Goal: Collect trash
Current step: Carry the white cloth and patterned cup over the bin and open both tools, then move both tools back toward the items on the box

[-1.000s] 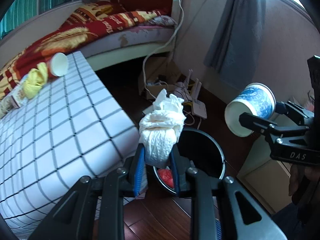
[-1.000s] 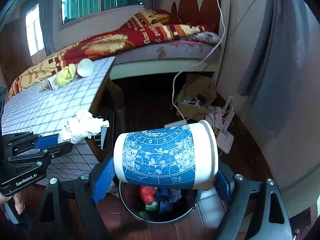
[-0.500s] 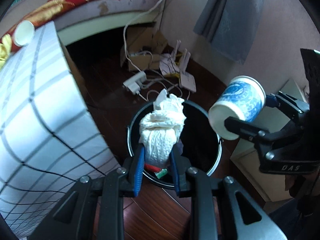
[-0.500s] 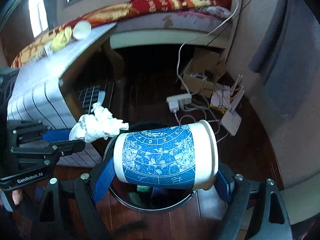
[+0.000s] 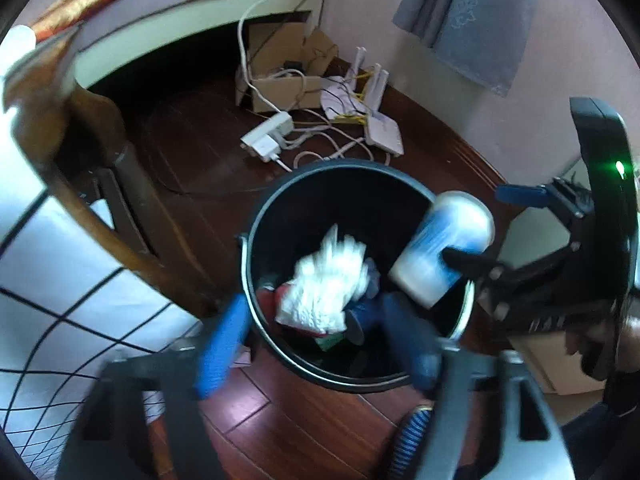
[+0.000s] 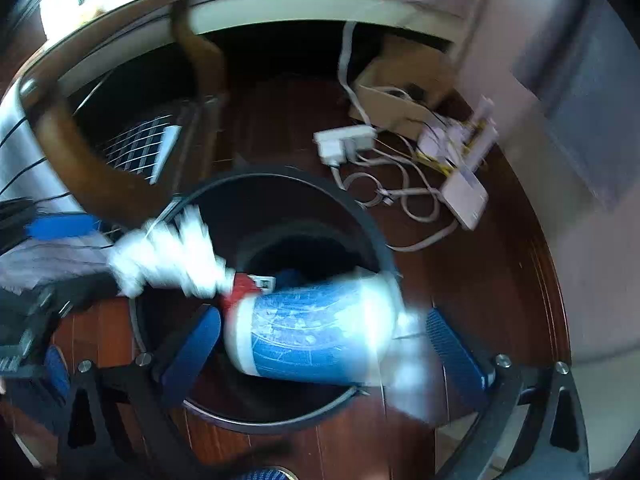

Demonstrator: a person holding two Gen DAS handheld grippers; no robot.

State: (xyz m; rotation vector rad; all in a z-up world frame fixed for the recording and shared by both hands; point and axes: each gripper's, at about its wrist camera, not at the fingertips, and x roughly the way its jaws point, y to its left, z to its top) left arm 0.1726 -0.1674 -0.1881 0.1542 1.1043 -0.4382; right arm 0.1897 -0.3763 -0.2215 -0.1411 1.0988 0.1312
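Observation:
A black trash bin (image 5: pixel 256 240) stands on the wood floor right under both grippers, with trash inside. My left gripper (image 5: pixel 316 304) hangs over it, jaws opening, its blue pads (image 5: pixel 220 348) spread wide. The white tissue wad (image 5: pixel 328 280) is blurred and free of the pads, dropping into the bin. The right gripper (image 6: pixel 324 316) is also opening. The blue-and-white paper cup (image 6: pixel 316 332) lies sideways between its blue pads (image 6: pixel 452 344) with gaps on both sides, over the bin's rim (image 6: pixel 360 216). The tissue wad (image 6: pixel 168 256) shows just off the left gripper (image 6: pixel 80 256).
A table with a checked cloth (image 5: pixel 60 280) and a wooden leg (image 5: pixel 120 200) stands close to the left of the bin. Behind the bin lie a power strip (image 5: pixel 268 136), cables, a white router (image 5: pixel 384 132) and a cardboard box (image 5: pixel 280 80). A bed frame (image 5: pixel 180 28) runs along the back.
Both grippers have come down over the bin and opened. The tissue wad has left the left pads and the cup has come loose from the right pads; both are falling.

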